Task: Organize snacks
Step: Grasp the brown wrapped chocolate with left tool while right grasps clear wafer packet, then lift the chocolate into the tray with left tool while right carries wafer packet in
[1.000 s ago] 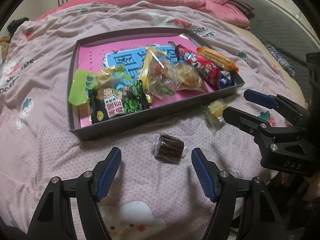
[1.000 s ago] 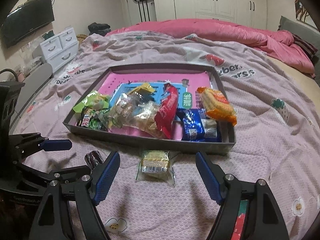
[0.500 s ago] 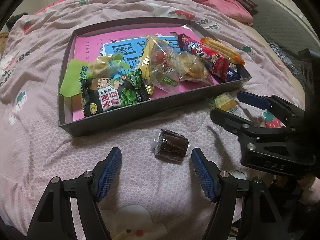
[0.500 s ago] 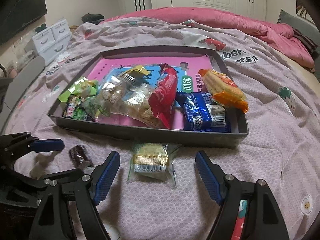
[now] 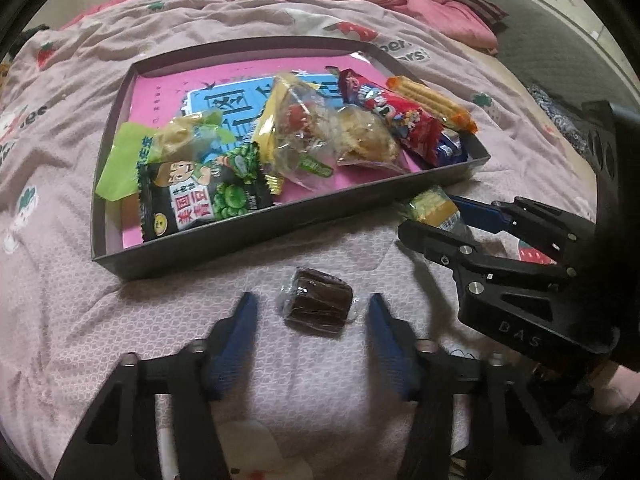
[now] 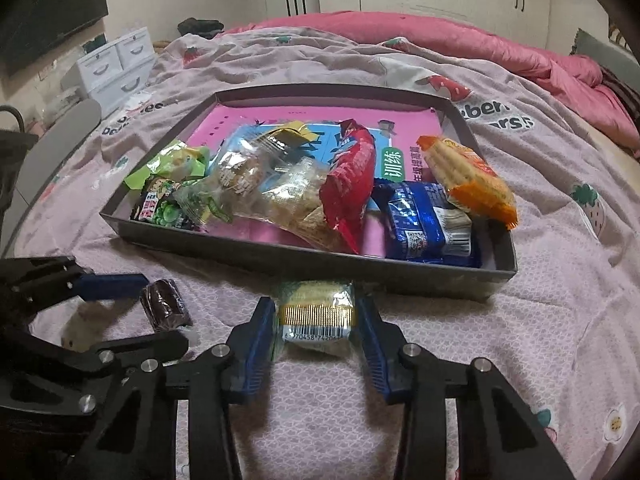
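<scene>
Near the grey snack tray (image 6: pixel 304 268), the left gripper (image 5: pixel 312 314) straddles a brown wrapped candy (image 5: pixel 318 306), jaws apart, while the right gripper (image 6: pixel 316 322) pinches a yellow-green wafer packet (image 6: pixel 316 314).

The bed cover (image 5: pixel 72 184) is light pink with tiny white shapes and red strawberries. The tray (image 5: pixel 248 236) is dark grey, with a bright pink and blue sheet (image 5: pixel 168 92) inside. In it lie a black and green bag (image 5: pixel 200 200), a red bag (image 6: pixel 348 176), a blue pack (image 6: pixel 424 220) and an orange pack (image 6: pixel 468 176). Near the tray sit a dark brown sweet (image 5: pixel 318 306) in clear wrap and a yellow pack (image 6: pixel 316 312) with black bar lines. Each hand-held gripper is black with blue pads (image 5: pixel 236 340). The blanket (image 6: pixel 460 44) is deep pink.
</scene>
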The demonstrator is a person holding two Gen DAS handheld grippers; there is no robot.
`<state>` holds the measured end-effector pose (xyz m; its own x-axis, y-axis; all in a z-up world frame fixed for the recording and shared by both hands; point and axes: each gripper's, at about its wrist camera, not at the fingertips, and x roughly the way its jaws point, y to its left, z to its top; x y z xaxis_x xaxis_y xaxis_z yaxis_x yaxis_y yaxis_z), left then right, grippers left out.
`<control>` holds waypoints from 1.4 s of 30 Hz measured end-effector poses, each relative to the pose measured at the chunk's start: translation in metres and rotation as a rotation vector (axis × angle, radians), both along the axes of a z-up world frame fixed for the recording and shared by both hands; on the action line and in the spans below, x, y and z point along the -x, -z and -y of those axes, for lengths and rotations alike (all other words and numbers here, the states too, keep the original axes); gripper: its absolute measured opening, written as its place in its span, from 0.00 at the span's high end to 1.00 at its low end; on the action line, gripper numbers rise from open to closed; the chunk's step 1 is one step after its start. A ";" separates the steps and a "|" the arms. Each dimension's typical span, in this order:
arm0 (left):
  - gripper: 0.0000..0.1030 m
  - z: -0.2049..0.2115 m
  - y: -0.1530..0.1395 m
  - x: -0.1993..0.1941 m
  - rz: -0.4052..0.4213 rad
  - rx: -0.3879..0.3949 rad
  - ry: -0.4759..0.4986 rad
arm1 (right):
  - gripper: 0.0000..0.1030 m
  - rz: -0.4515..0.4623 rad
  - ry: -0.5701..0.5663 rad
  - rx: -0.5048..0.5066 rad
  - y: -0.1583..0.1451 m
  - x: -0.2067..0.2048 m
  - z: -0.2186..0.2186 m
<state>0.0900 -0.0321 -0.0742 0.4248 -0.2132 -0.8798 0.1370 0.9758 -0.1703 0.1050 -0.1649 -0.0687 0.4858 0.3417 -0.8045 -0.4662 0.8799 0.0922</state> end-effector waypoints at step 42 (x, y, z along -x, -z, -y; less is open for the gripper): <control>0.63 -0.076 -0.076 0.004 0.266 0.037 -0.168 | 0.60 0.153 0.051 -0.202 -0.059 0.010 0.040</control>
